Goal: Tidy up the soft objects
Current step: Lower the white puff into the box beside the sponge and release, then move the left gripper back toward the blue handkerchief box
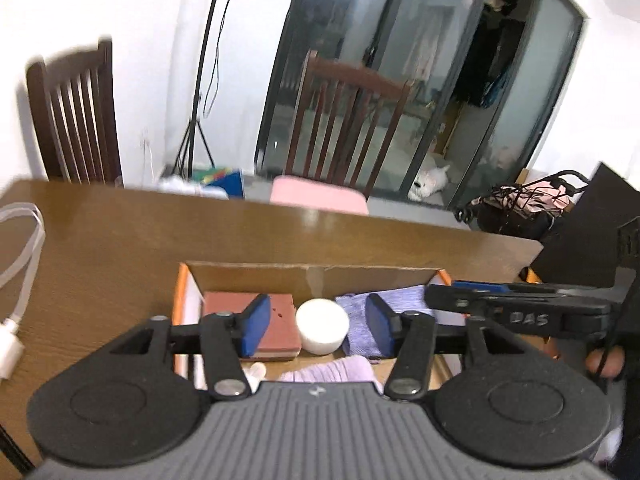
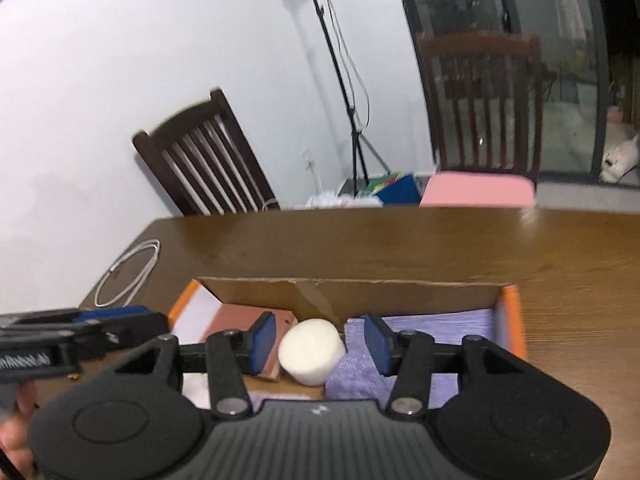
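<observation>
Evidently the sorting is well along: the cardboard box (image 1: 312, 276) on the table (image 1: 120, 232) already holds a reddish-brown sponge block (image 1: 240, 304), a white foam cylinder (image 1: 322, 325) and purple cloths (image 1: 400, 300), so the next move looks like tidying or fetching whatever soft item remains. Both claws hover over the box, the left gripper (image 1: 316, 330) and the right gripper (image 2: 320, 343) each spread wide with blue pads gripping nothing; the cylinder merely shows between the 2 pads.

Both wrist views look down closely into one box (image 1: 312, 276).
</observation>
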`<state>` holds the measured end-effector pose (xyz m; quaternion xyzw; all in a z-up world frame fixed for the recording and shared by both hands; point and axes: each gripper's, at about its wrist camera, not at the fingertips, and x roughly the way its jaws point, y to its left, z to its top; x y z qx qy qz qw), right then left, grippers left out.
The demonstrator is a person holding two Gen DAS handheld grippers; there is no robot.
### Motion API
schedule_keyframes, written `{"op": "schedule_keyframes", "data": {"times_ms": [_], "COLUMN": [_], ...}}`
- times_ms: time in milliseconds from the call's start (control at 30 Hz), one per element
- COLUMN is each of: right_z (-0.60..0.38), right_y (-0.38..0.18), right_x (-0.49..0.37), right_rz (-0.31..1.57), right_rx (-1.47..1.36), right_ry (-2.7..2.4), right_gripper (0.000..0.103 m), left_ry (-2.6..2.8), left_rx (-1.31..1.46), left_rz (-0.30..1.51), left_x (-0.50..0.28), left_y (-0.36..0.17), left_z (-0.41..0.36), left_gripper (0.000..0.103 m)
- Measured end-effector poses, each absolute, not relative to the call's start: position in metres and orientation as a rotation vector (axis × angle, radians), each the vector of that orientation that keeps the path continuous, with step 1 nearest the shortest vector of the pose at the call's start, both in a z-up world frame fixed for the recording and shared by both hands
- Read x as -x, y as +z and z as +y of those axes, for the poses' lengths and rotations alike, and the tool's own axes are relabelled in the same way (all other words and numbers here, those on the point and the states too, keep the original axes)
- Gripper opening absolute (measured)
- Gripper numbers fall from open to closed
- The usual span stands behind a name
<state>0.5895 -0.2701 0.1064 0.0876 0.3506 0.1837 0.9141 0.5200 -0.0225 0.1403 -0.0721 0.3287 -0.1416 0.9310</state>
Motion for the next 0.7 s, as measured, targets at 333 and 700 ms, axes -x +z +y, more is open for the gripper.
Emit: {"op": "schedule_keyframes", "data": {"times_ms": [333,700], "right_z": [-0.335,-0.315], "right_y": [0.166,0.110], "right_x": [-0.452,-0.280], "right_rz": [0.593,0.420], "right_rx": [-0.153,0.018], "right_ry": [0.292,0.362], "right_gripper": [0.068,0.081], "left_ry": [-0.292,-0.270], "left_rx": [0.052,-0.023], "left_rz": [0.546,0.413], "left_x": [-0.390,-0.222], "left_y": [0.184,0.116], "left_z": [-0.014,-0.019], "left_gripper": [0.080,0.084]}}
